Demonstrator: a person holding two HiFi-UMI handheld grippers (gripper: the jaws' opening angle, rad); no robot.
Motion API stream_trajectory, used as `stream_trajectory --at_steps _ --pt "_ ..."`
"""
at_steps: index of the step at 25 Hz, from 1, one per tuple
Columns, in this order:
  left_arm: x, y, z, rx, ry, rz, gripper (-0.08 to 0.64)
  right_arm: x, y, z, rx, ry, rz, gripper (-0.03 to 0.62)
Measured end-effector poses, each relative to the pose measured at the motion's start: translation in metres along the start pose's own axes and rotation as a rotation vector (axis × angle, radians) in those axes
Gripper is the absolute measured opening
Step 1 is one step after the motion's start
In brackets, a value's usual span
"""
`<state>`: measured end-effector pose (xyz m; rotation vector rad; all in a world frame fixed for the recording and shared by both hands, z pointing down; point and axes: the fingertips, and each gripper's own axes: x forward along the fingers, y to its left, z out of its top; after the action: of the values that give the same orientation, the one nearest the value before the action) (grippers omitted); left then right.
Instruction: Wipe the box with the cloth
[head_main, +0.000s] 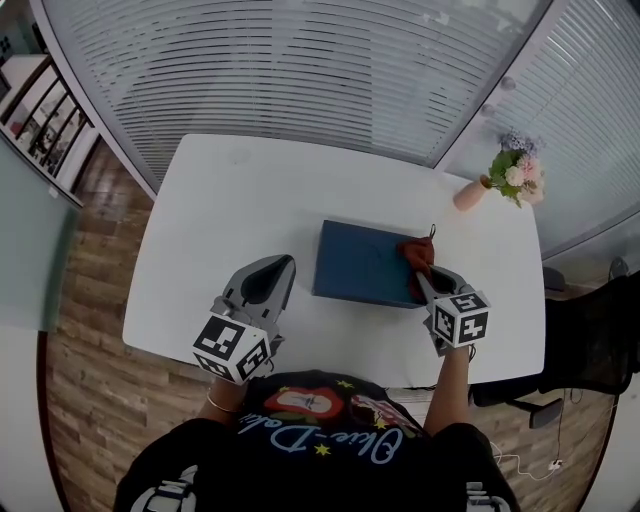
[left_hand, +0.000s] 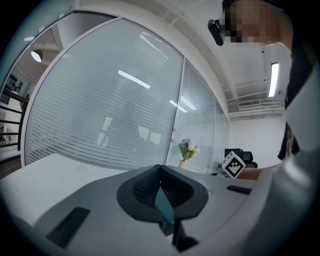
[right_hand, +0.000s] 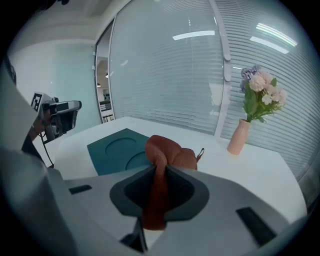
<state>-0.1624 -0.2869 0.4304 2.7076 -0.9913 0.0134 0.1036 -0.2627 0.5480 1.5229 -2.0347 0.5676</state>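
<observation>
A flat dark blue box (head_main: 362, 263) lies on the white table (head_main: 240, 210); the right gripper view shows its top (right_hand: 117, 149) with two round recesses. A rust-red cloth (right_hand: 165, 155) is bunched at the box's right edge (head_main: 415, 258). My right gripper (head_main: 423, 280) is shut on the cloth, which hangs between its jaws (right_hand: 159, 175). My left gripper (head_main: 280, 268) is held left of the box, above the table's near edge, jaws shut with nothing between them (left_hand: 160, 172).
A pink vase of flowers (head_main: 500, 180) stands at the table's far right corner, also in the right gripper view (right_hand: 250, 112). Glass walls with blinds (head_main: 300, 70) run behind the table. A black chair (head_main: 600, 340) stands to the right. Wooden floor (head_main: 90, 380) lies left.
</observation>
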Motion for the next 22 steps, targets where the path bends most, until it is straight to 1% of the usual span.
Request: stream_trajectory --at_steps 3,6,10,13,15,18,20,22 --pt "0.002 0.000 -0.001 -0.004 0.001 -0.006 0.003 -0.004 -0.004 -0.002 0.070 -0.018 0.010 0.054" --pt "0.003 0.003 -0.001 -0.009 0.000 0.000 0.003 -0.008 -0.010 -0.003 0.130 -0.058 -0.005 0.054" --pt "0.003 0.005 -0.001 -0.011 -0.003 0.005 0.003 -0.010 -0.014 -0.005 0.165 -0.088 -0.042 0.054" --pt "0.003 0.005 -0.001 -0.012 -0.004 0.006 0.003 -0.016 -0.014 0.001 0.139 -0.107 -0.081 0.053" --pt "0.003 0.005 0.000 -0.011 -0.005 0.006 0.003 -0.023 -0.008 0.016 0.111 -0.151 -0.099 0.053" --pt "0.001 0.005 -0.001 -0.011 -0.009 0.007 0.003 -0.033 0.007 0.046 0.036 -0.217 -0.115 0.054" --pt "0.000 0.004 -0.001 -0.009 -0.011 0.007 0.003 -0.036 0.025 0.066 -0.015 -0.269 -0.092 0.054" --pt "0.000 0.003 0.000 -0.007 -0.012 0.008 0.003 -0.033 0.052 0.083 -0.056 -0.311 -0.030 0.054"
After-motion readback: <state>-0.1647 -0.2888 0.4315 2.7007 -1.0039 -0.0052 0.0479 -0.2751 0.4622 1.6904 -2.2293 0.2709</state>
